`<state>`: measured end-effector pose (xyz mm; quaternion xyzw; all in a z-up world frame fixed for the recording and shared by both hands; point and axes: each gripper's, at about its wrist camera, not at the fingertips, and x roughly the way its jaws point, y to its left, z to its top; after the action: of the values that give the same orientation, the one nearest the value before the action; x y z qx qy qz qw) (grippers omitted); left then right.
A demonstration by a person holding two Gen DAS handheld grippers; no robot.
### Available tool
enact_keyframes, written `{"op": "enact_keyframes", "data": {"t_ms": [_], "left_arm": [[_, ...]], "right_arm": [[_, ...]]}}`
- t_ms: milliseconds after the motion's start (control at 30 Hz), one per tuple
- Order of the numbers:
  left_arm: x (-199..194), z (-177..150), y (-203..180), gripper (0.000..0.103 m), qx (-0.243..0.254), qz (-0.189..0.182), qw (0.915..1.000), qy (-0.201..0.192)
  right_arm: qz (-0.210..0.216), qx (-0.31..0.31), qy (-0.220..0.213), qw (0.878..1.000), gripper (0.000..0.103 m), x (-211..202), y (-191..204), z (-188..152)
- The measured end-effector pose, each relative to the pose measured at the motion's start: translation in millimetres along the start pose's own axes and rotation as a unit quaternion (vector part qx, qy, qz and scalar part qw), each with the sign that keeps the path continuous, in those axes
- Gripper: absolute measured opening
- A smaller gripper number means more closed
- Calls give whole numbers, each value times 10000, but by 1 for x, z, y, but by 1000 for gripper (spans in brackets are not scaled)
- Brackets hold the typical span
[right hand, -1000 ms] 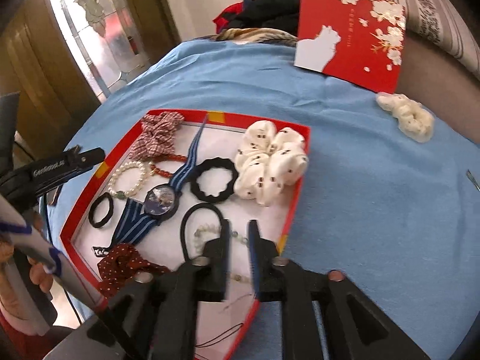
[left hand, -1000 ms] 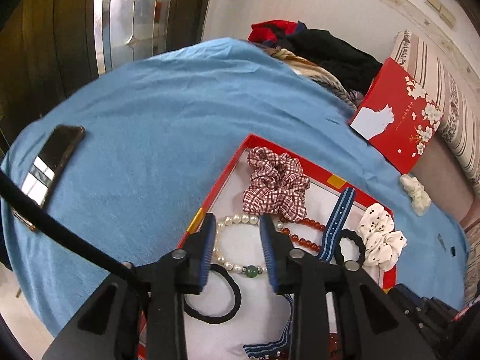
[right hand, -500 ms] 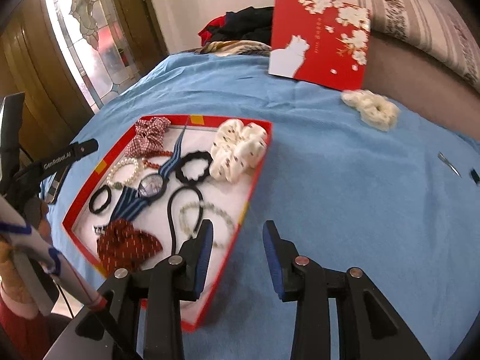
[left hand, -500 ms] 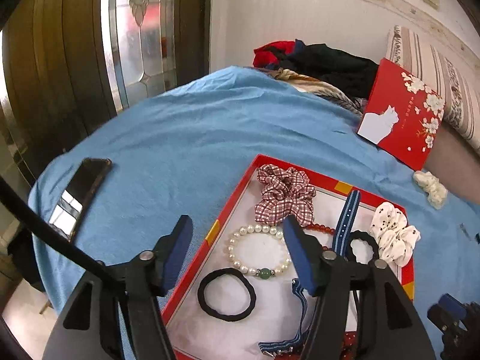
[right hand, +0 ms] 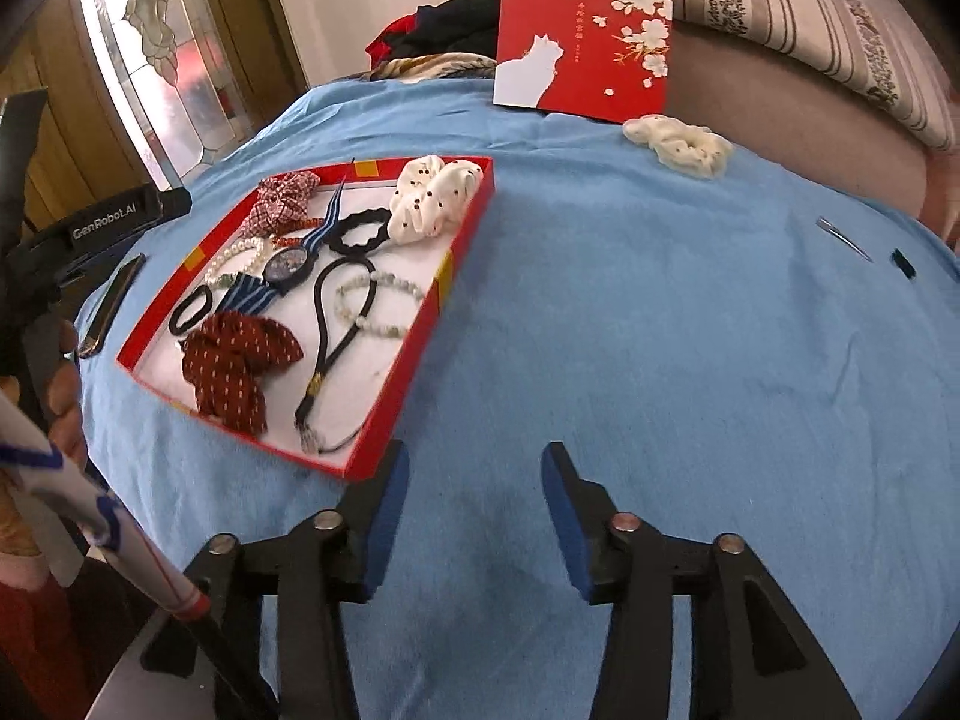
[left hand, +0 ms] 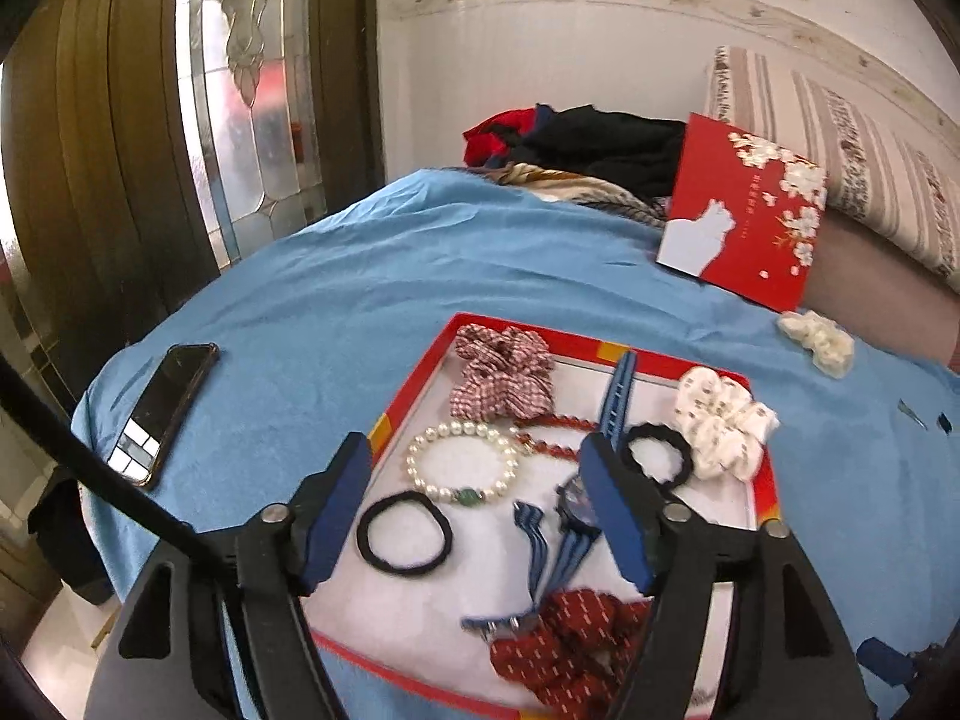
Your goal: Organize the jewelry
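Both tools opening, empty — right tool over blue cloth; phone, perhaps tweezers, beside tray.

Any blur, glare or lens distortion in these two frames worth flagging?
Left wrist view: strong fisheye bending at the edges, glass door blown out, tray contents sharp. Right wrist view: same bending, bright glare at the window, blue cloth evenly lit.

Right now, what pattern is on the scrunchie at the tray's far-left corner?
Red-and-white plaid scrunchie; clearest in the left wrist view.
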<state>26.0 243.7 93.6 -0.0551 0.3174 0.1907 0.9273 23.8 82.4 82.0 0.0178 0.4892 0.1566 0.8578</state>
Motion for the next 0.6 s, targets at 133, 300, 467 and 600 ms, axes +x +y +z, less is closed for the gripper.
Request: {"op": "enact_keyframes", "data": {"t_ms": [133, 300, 467, 600], "left_arm": [[-20, -18, -8, 74, 102, -9, 9999, -9], [-58, -38, -17, 76, 243, -119, 9996, -3], [-98, -54, -22, 88, 406, 111, 9988, -260], [-122, -61, -24, 89, 326, 81, 9991, -255]], "right_arm": [[-142, -54, -108, 9998, 53, -9, 0, -8], [-264, -123, -295, 9991, 56, -23, 2, -14], [-270, -149, -396, 9987, 57, -33, 5, -19], [-235, -112, -445, 9987, 58, -40, 7, -24]]}}
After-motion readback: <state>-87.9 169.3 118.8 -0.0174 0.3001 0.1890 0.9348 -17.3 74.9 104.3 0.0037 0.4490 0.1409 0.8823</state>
